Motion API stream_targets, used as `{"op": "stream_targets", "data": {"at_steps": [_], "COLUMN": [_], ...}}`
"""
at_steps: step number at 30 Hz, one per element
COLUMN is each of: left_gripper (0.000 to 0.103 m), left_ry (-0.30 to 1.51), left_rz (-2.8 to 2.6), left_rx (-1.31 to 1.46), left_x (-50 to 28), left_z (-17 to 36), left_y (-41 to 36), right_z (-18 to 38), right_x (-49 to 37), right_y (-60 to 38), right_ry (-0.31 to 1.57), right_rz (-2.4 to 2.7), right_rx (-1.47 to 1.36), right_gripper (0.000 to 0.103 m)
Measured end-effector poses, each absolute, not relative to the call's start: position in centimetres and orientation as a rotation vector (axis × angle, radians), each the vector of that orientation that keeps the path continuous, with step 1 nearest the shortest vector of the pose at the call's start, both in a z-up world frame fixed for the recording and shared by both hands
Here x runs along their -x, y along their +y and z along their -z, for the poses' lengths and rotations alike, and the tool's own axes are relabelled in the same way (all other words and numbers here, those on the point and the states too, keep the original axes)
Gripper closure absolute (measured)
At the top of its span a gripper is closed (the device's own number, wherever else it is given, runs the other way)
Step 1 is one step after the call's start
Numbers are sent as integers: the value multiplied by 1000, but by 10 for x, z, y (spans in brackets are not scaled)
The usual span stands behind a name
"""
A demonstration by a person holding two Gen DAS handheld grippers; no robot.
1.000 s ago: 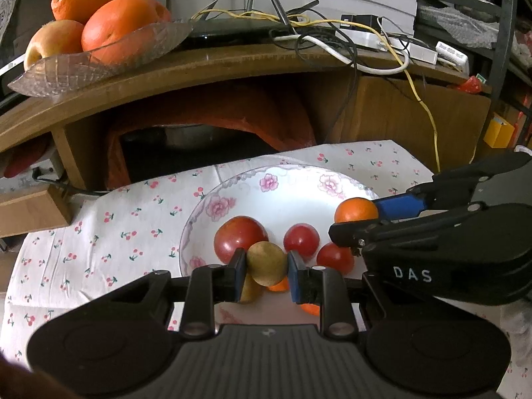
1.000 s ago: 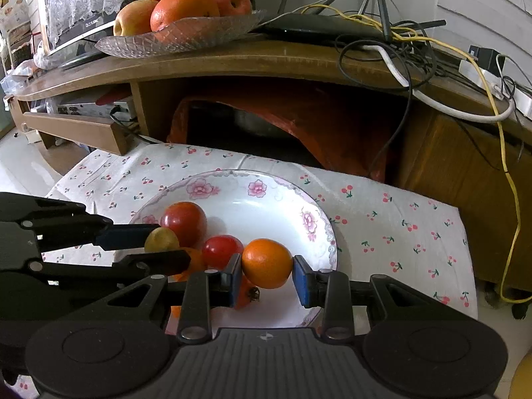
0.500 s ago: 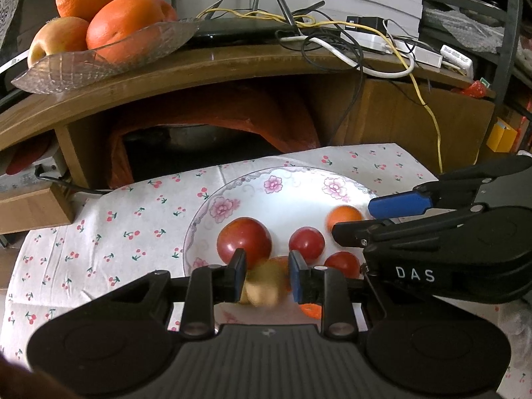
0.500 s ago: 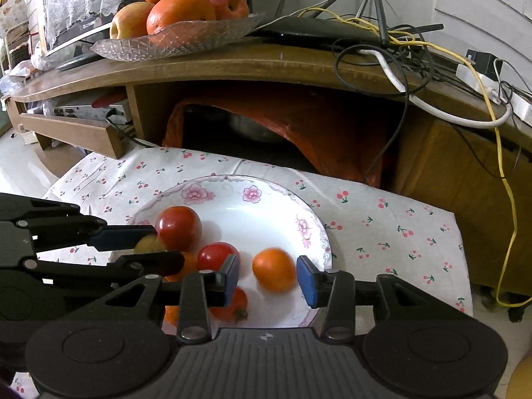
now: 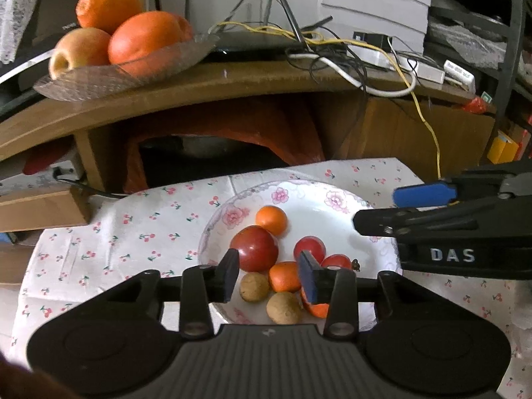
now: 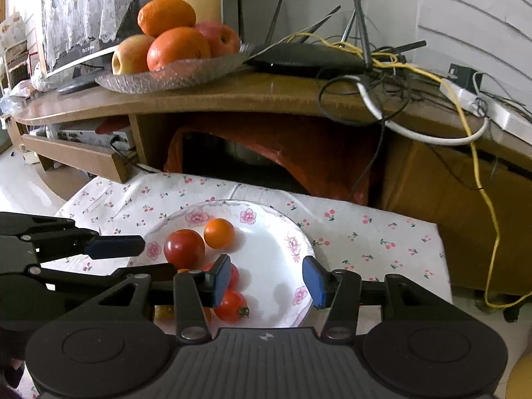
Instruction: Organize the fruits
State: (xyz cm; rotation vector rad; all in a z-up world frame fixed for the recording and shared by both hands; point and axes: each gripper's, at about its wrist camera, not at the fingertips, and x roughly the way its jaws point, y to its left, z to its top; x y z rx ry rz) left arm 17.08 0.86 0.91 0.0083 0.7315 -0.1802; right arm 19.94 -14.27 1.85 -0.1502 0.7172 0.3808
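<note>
On the glossy round plate (image 5: 335,199), smooth fruits (image 5: 254,248).

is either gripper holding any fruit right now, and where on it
Nothing is held. The left gripper and right gripper are both opening, their pads clear of the fruit on the plate.

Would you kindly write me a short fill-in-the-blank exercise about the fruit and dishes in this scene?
1. The small fruits lie on a white ____ with pink flowers.
2. The big oranges and apples sit in a ____ dish on the shelf.
3. The cloth under the flowered dish is printed with small ____.

Missing words: plate; glass; cherries
</note>
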Motion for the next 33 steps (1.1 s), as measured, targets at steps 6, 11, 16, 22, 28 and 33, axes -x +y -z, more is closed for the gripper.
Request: {"op": "stream_targets", "data": {"at_steps": [6,11,16,22,28,33], "left_gripper": [46,35,14,0,0,0], "left_ry": [722,705,674,642,650,700], "left_rz": [154,128,98,30,13,-10], "left_rx": [-24,-13,14,-56,-69,-84], "left_x": [-154,-137,-114,-84,-60,-47], "left_z": [-15,-22,-32,-41,-44,-42], "left_y": [7,7,12,10,9,7], "right_z": [-27,-34,-41,-47,-52,-52], "right_x": [-177,-154,-127,-97,-70,-53], "right_y": [-150,-156,-161,-162,-162,-163], "right_ry": [717,717,712,701,684,698], "right_rz": [-359,-337,-326,-322,-314,-298], "right_rx": [141,128,108,98,90,73], "right_gripper": [49,48,48,47,43,43]}}
